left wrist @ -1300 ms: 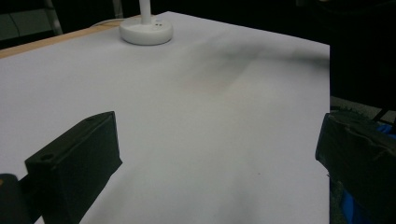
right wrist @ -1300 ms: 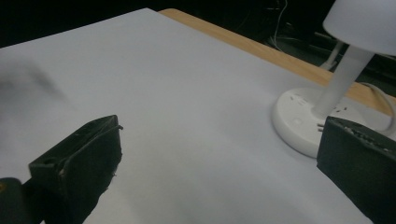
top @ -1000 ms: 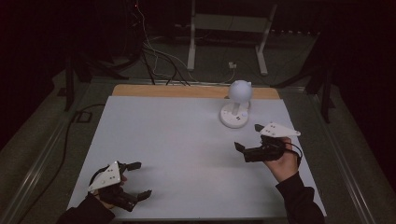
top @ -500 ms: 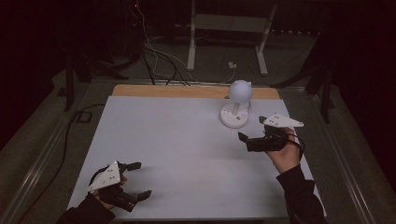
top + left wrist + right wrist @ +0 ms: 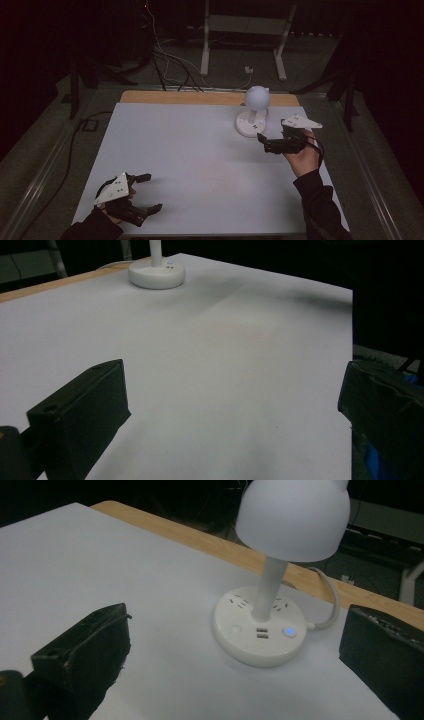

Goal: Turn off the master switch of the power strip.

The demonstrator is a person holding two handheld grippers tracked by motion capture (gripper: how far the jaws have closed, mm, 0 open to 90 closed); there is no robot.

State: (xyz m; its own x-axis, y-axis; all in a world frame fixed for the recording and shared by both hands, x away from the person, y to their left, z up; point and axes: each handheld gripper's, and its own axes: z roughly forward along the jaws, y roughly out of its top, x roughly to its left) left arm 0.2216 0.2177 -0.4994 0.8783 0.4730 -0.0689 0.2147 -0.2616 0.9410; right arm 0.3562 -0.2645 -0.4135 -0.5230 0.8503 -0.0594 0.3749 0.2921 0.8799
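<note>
A small white desk lamp (image 5: 256,99) with a round shade stands on a round socket base (image 5: 249,125) at the back right of the white table (image 5: 200,150). In the right gripper view the base (image 5: 257,635) shows a lit blue button (image 5: 289,631), with the shade (image 5: 295,515) above it. My right gripper (image 5: 266,143) hovers open just in front and right of the base, its jaws wide apart and empty (image 5: 240,630). My left gripper (image 5: 150,191) rests open near the front left edge, nothing between its jaws (image 5: 235,390). The lamp base (image 5: 156,275) lies far ahead of it.
A wooden strip (image 5: 200,97) runs along the table's far edge. Beyond it are cables (image 5: 170,65) on the floor and a metal stand (image 5: 245,45). The lamp's white cord (image 5: 330,600) leads off the back edge.
My right gripper has risen and moved forward and slightly left, closer to the lamp base. The left gripper has stayed put.
</note>
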